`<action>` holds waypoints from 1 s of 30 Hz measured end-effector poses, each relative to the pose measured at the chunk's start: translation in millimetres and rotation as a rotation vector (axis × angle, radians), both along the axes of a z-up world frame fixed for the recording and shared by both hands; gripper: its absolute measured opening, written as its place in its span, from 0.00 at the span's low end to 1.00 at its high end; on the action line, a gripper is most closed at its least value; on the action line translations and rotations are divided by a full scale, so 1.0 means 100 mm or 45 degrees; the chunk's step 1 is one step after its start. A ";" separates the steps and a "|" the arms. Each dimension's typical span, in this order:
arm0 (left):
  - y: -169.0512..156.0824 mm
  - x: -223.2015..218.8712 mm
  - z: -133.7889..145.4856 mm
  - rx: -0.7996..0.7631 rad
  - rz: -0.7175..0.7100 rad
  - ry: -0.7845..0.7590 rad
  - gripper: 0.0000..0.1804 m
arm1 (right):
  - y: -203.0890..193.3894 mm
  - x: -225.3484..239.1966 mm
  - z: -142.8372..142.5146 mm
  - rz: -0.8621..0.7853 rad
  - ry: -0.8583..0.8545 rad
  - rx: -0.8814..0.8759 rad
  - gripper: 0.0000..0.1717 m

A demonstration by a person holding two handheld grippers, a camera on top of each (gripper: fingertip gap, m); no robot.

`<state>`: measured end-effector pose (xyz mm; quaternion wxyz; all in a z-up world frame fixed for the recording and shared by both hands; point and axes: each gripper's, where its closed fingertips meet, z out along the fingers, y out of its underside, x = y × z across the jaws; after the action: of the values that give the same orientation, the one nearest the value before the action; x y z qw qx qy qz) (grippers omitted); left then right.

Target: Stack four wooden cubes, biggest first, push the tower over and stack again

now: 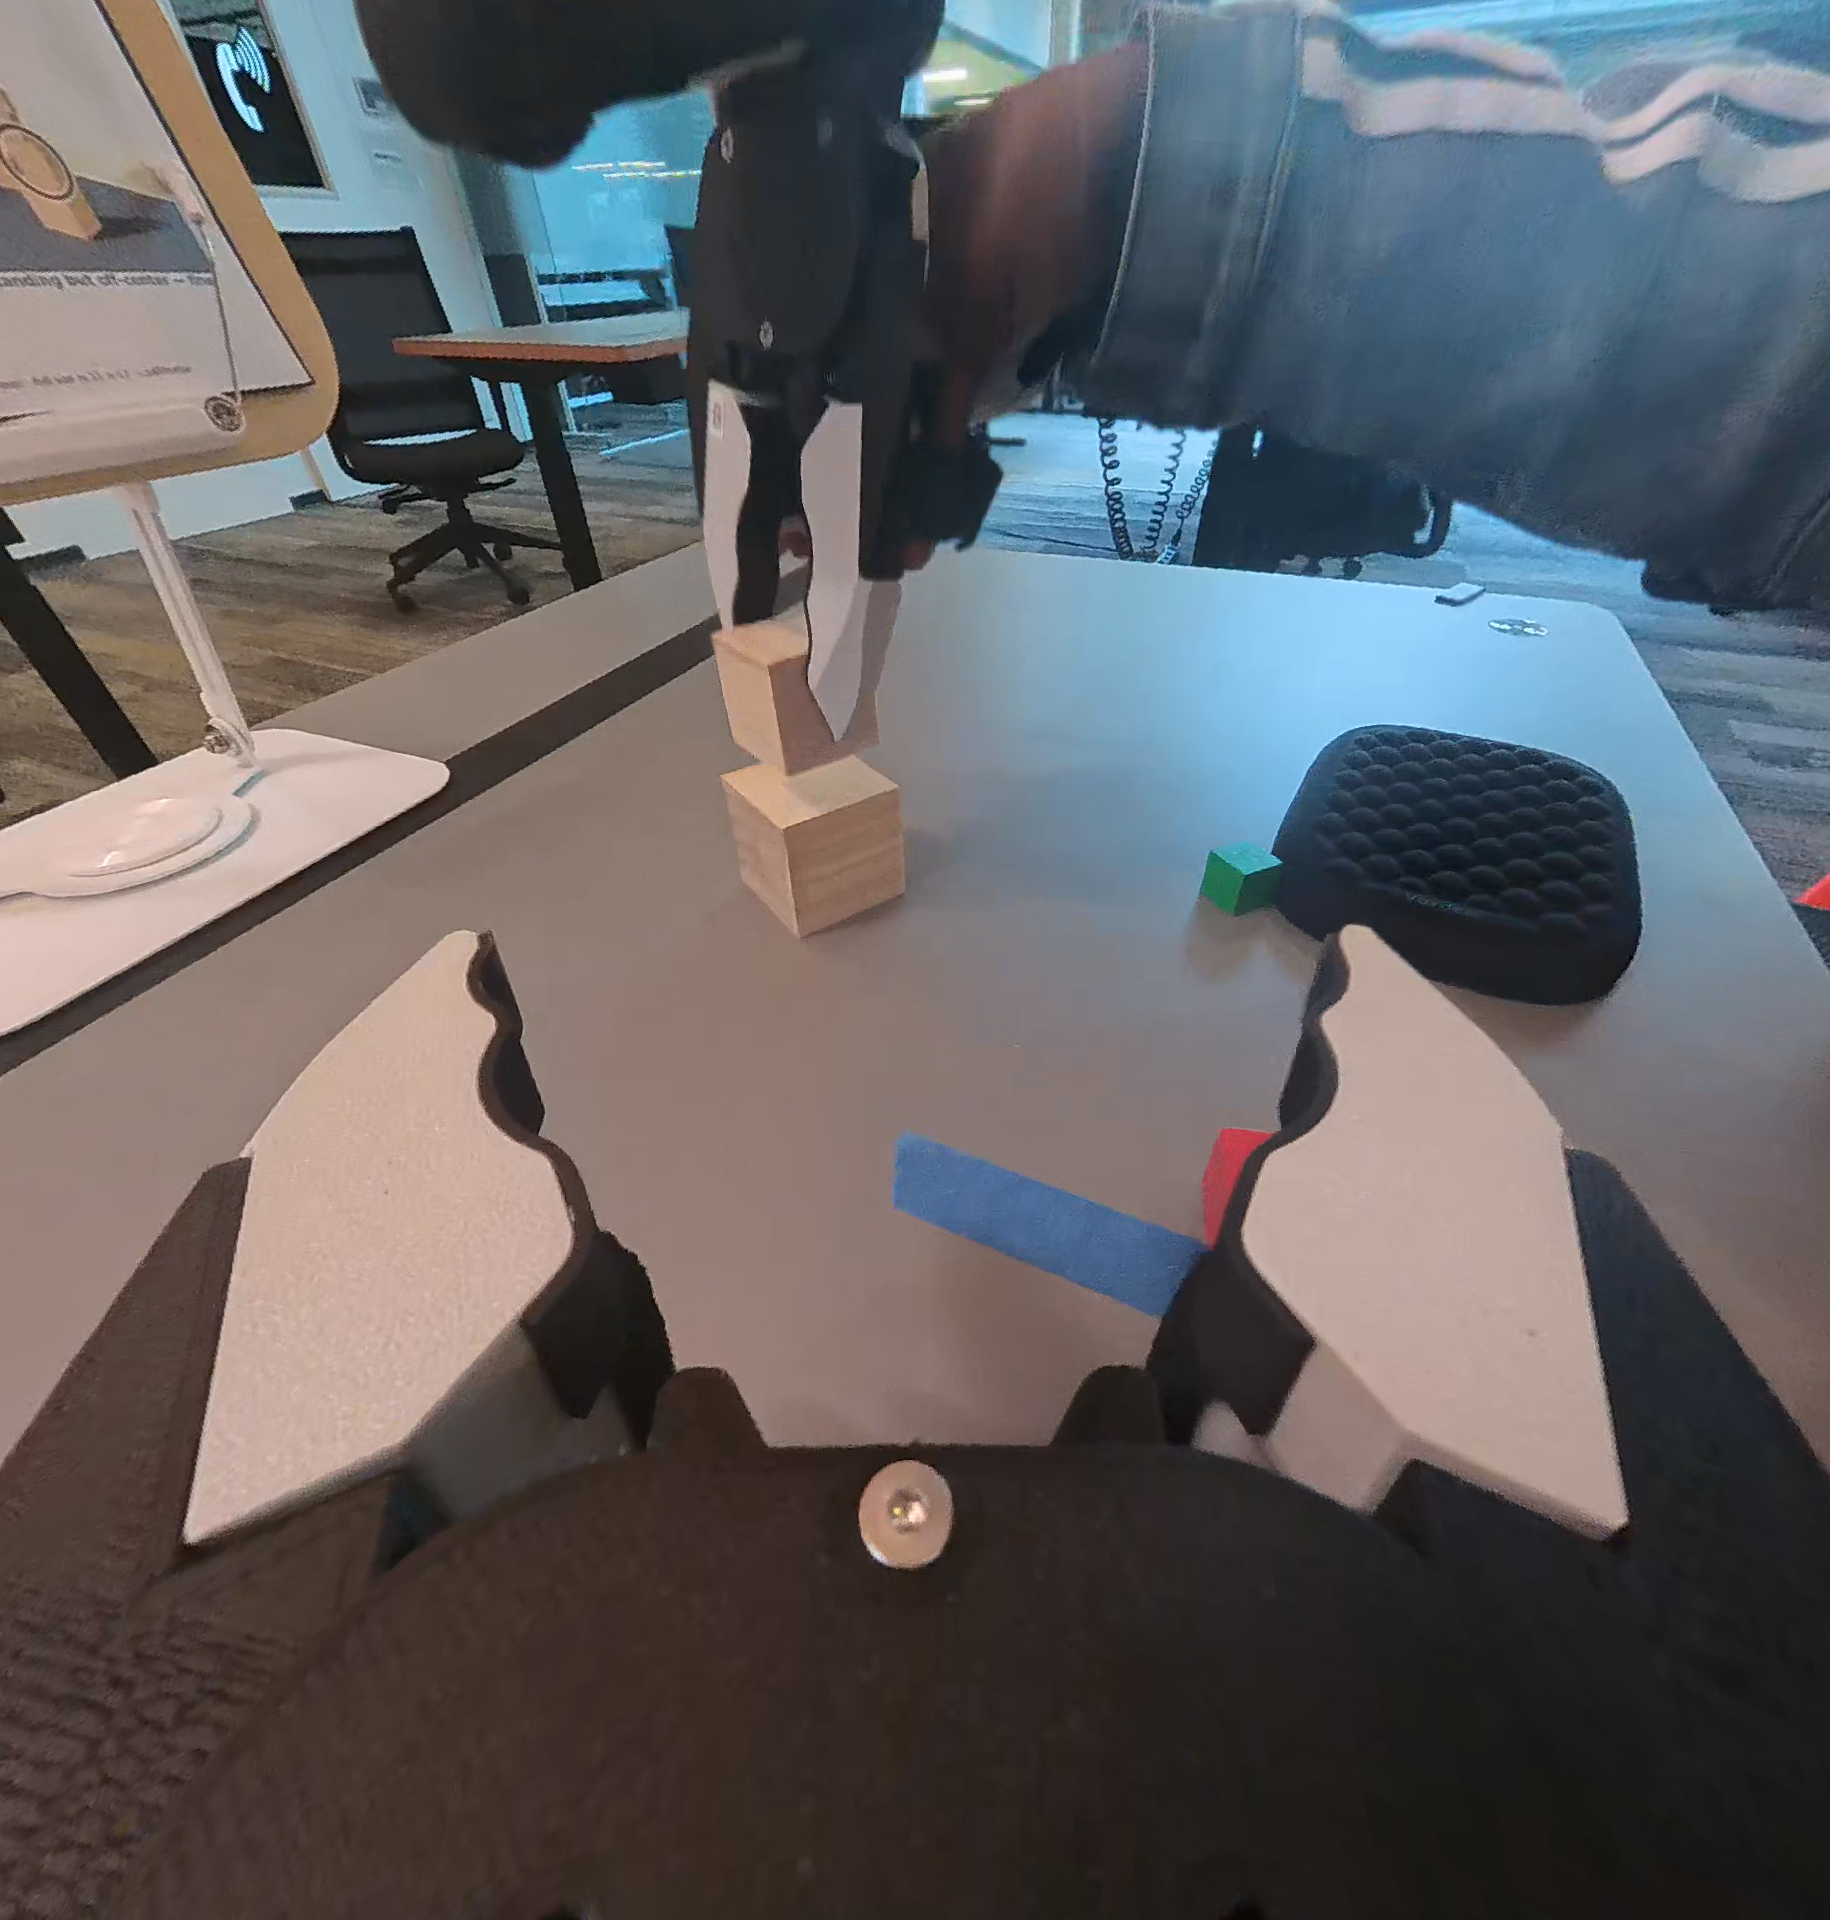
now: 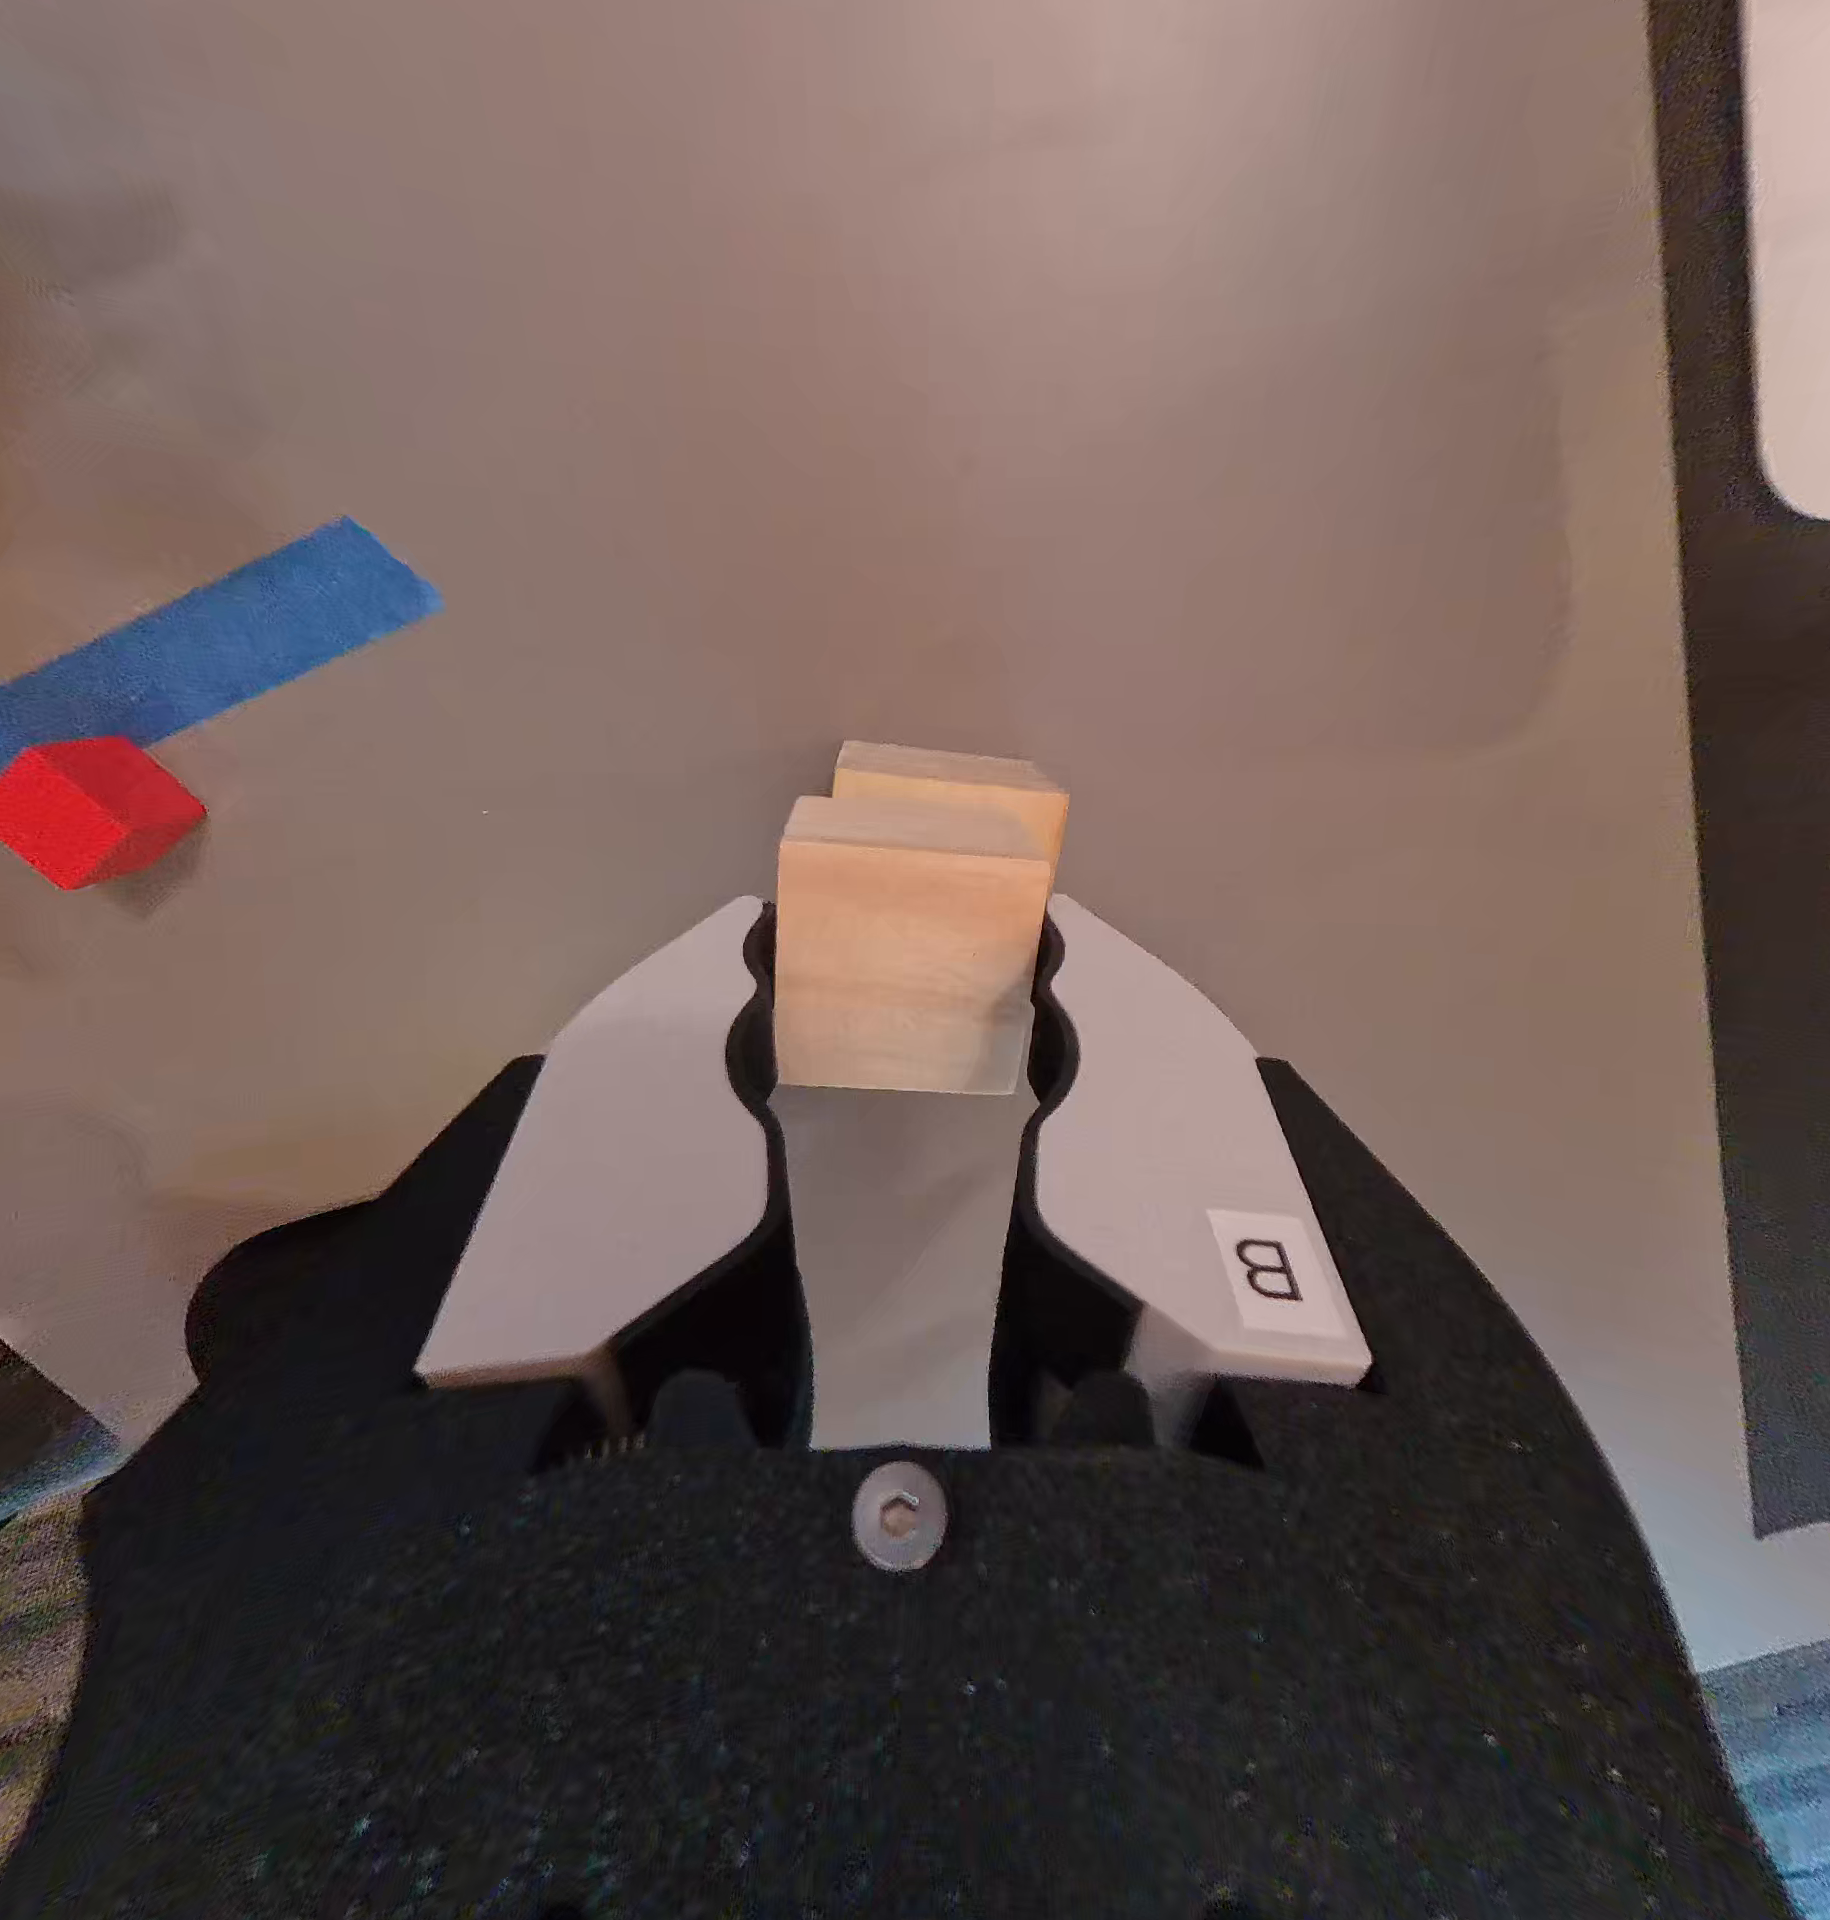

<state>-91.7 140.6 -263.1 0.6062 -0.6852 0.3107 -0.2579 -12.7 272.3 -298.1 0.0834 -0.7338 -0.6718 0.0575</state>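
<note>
My right gripper (image 2: 906,935) is shut on a plain wooden cube (image 2: 906,966); both pads press its sides. It holds the cube tilted, just above a larger plain wooden cube (image 2: 978,800) that stands on the grey table (image 2: 890,364). In the left wrist view the right gripper (image 1: 786,665) comes down from above with the held cube (image 1: 771,696) over the larger cube (image 1: 817,847). My left gripper (image 1: 906,1029) is wide open and empty, low over the table, nearer than the two cubes. A small red cube (image 2: 85,810) lies by its right finger (image 1: 1410,1195). A small green cube (image 1: 1241,878) lies farther right.
A strip of blue tape (image 1: 1046,1221) is stuck to the table beside the red cube (image 1: 1231,1174). A black dimpled cushion (image 1: 1462,862) lies at the right, touching the green cube. A white stand base (image 1: 163,842) with a sign board sits at the left. A person's sleeve (image 1: 1462,260) reaches across the top. About 15 centimeters separates my left fingertips from my right.
</note>
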 end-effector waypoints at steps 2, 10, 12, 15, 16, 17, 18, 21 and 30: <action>0.00 0.00 -0.01 -0.004 -0.002 0.004 0.77 | 0.00 0.02 -0.05 -0.012 0.001 -0.010 0.27; 0.01 -0.01 -0.08 -0.030 0.002 0.030 0.77 | 0.07 0.05 -0.14 -0.040 0.021 -0.016 0.27; 0.02 0.00 -0.09 -0.043 -0.001 0.029 0.77 | 0.08 0.05 -0.15 -0.039 0.035 -0.021 0.27; 0.01 0.00 -0.12 -0.053 -0.007 0.042 0.77 | 0.10 0.06 -0.17 -0.044 0.044 -0.033 0.27; 0.01 0.01 -0.12 -0.051 -0.008 0.046 0.77 | 0.09 0.06 -0.18 -0.043 0.045 -0.039 0.27; 0.01 0.01 -0.12 -0.050 -0.011 0.049 0.77 | 0.09 0.06 -0.18 -0.043 0.046 -0.045 0.27; 0.01 0.01 -0.12 -0.050 -0.012 0.050 0.77 | 0.09 0.06 -0.19 -0.044 0.049 -0.045 0.27; 0.01 0.01 -0.13 -0.052 -0.013 0.054 0.77 | 0.10 0.05 -0.19 -0.048 0.054 -0.043 0.27; 0.01 0.00 -0.13 -0.053 -0.013 0.052 0.77 | 0.01 -0.08 0.13 -0.011 0.279 0.023 0.37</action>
<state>-91.5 141.5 -276.2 0.5841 -0.7011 0.3211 -0.2533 -20.4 272.9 -284.7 0.1632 -0.7251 -0.6561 0.1308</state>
